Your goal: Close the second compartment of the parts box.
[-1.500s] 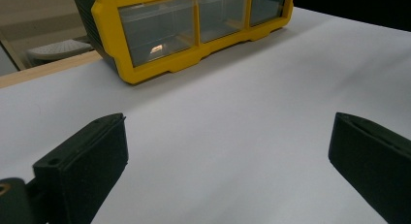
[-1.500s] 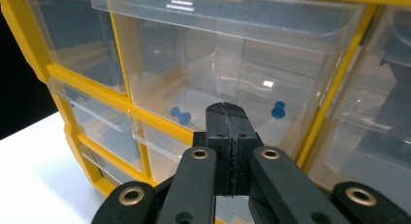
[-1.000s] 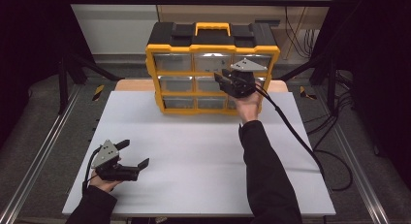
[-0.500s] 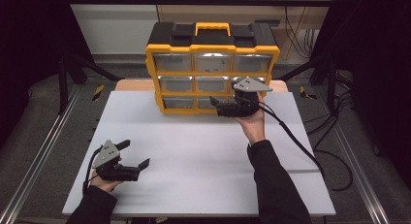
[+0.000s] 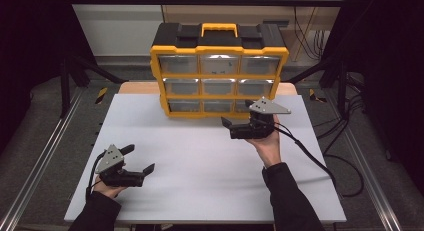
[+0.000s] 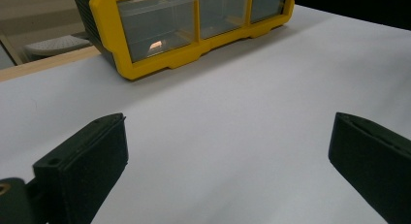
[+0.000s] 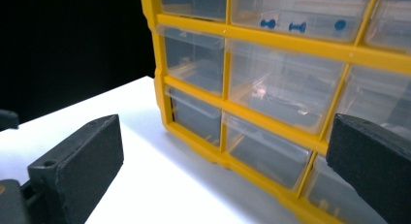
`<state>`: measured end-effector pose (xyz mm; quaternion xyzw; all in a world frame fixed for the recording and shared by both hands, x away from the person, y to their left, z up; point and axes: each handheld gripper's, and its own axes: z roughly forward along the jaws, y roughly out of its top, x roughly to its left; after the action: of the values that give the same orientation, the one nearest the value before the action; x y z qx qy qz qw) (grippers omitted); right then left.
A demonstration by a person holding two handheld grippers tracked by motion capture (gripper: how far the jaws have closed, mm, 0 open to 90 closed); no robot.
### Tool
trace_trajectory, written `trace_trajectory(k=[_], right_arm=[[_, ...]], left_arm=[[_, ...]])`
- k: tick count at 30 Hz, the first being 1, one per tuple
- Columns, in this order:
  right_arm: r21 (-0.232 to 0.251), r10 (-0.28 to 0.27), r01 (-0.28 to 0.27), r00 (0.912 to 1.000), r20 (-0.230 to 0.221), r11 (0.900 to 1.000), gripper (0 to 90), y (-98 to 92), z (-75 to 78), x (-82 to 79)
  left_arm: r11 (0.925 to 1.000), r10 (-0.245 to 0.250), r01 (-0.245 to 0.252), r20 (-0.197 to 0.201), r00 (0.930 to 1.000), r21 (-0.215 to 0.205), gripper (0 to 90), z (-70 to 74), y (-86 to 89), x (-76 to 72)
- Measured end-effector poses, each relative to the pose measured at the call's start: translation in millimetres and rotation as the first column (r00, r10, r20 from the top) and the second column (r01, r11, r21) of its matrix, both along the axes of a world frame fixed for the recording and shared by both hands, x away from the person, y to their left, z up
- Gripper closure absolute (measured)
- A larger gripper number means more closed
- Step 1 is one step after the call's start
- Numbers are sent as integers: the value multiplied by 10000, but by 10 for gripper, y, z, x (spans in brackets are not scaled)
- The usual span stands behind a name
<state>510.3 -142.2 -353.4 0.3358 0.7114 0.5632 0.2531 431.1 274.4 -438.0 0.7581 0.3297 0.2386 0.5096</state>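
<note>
A yellow and black organiser [image 5: 220, 58] with clear drawers stands at the back middle of the white table [image 5: 200, 181]. My right gripper [image 5: 238, 113] hovers just in front of its bottom right drawers, jaws pointing left. Its jaws have just been opening and stand wide apart with nothing between them. In the right gripper view the right gripper [image 7: 228, 136] faces the organiser's yellow frame [image 7: 271, 42], and blue pins [image 7: 291, 26] lie in an upper drawer. My left gripper [image 5: 138, 158] rests open and empty at the table's near left. In the left gripper view the left gripper [image 6: 228, 132] points over bare table toward the organiser [image 6: 145, 64].
A cable [image 5: 320, 163] trails from the right gripper across the table's right side to more cables on the floor. Metal rails [image 5: 40, 161] run along both sides of the table. A wooden edge [image 5: 135, 88] shows behind the white surface.
The right gripper came down and back from the organiser's middle right drawer to in front of the bottom row, and its jaws opened. The left gripper stayed put.
</note>
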Motion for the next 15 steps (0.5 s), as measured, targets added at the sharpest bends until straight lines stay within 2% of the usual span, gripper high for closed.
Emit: trace_trajectory(k=[2,9,15], right_arm=[[-44,20,-19,10000,65,10000,3,-36,-43,-45],[16,-78,78,9997,-210,10000,3,-159,-201,-186],[21,113,-112,9996,-255,9999,2,-241,-291,-287]], left_arm=[[10000,-1,1,5,10000,0,3,1,-1,-1],[10000,-15,15,-6,10000,13,3,-1,-3,-1],[10000,-12,12,-11,10000,41,3,-6,-2,1]])
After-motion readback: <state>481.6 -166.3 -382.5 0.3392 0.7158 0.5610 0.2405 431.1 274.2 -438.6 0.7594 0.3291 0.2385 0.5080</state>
